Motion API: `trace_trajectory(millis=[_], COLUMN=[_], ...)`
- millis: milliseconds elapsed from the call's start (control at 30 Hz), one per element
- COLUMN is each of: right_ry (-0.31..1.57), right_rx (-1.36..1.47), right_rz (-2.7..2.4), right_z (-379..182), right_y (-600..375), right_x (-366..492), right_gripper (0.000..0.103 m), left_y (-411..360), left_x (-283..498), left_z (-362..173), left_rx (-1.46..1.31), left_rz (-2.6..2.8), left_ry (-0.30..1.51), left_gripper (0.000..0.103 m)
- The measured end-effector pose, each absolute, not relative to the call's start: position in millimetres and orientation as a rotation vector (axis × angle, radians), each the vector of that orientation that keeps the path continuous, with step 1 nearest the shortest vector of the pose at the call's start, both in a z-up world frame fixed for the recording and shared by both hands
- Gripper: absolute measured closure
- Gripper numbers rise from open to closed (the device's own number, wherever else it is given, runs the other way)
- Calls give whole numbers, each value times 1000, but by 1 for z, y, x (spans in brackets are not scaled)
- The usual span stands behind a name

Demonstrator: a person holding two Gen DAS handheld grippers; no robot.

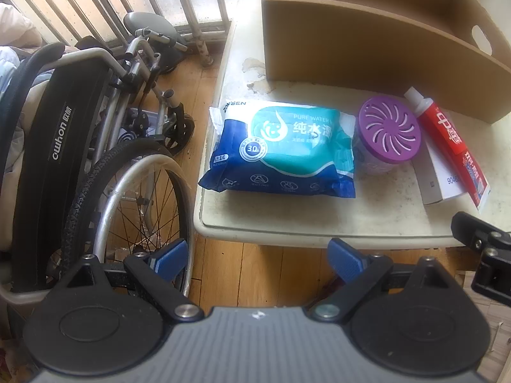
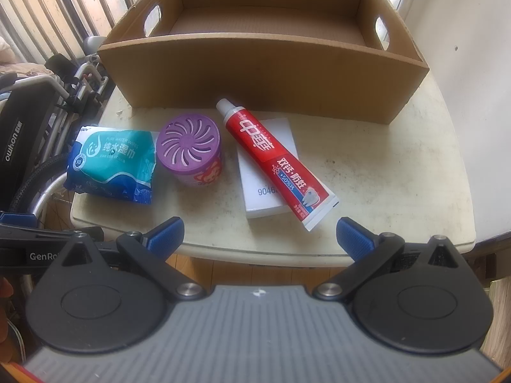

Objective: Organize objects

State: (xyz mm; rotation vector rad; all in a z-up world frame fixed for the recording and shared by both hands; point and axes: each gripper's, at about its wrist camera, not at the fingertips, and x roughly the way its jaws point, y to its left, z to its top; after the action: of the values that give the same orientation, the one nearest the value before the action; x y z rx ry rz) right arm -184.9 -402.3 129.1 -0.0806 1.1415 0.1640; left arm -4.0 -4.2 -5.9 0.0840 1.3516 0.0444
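Observation:
A blue wet-wipes pack (image 1: 281, 150) (image 2: 111, 164) lies at the table's left. Beside it stands a purple-lidded air freshener (image 1: 388, 132) (image 2: 191, 148). A red toothpaste tube (image 1: 453, 146) (image 2: 278, 162) lies across a white box (image 1: 437, 175) (image 2: 265, 172). An open cardboard box (image 1: 367, 51) (image 2: 255, 73), empty inside, stands behind them. My left gripper (image 1: 258, 258) is open and empty, short of the table's front edge, facing the wipes. My right gripper (image 2: 260, 239) is open and empty over the front edge, near the toothpaste's tail.
The cream table (image 1: 319, 217) (image 2: 399, 175) has a rounded front edge. A folded wheelchair (image 1: 95, 146) (image 2: 28, 134) stands close to its left side. A wall (image 2: 472, 63) is at the right. Wooden floor (image 1: 255, 274) lies below.

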Motion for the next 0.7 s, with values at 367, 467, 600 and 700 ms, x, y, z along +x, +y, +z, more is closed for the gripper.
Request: trace_trajectory(millis=[367,467,600,700], right_ry=[1149,1152,1153,1154], right_rx=[-77,-74,-73,-74], right_rz=[164,165,168,169], right_z=[128,128,128,128], right_y=[-405,-407,-408,-407], right_x=[-186,-186,-186,-187], right_gripper=[1,1,1,1], left_y=[-8,-8,-9,-9], left_x=[-4,-4,-5,-6], left_z=[-7,-6,-7,-8], left_rx=[91,90,92,95], left_rz=[50,52,53,56], left_ry=[1356,1356,1354,1355], left_gripper=[8,8,8,8])
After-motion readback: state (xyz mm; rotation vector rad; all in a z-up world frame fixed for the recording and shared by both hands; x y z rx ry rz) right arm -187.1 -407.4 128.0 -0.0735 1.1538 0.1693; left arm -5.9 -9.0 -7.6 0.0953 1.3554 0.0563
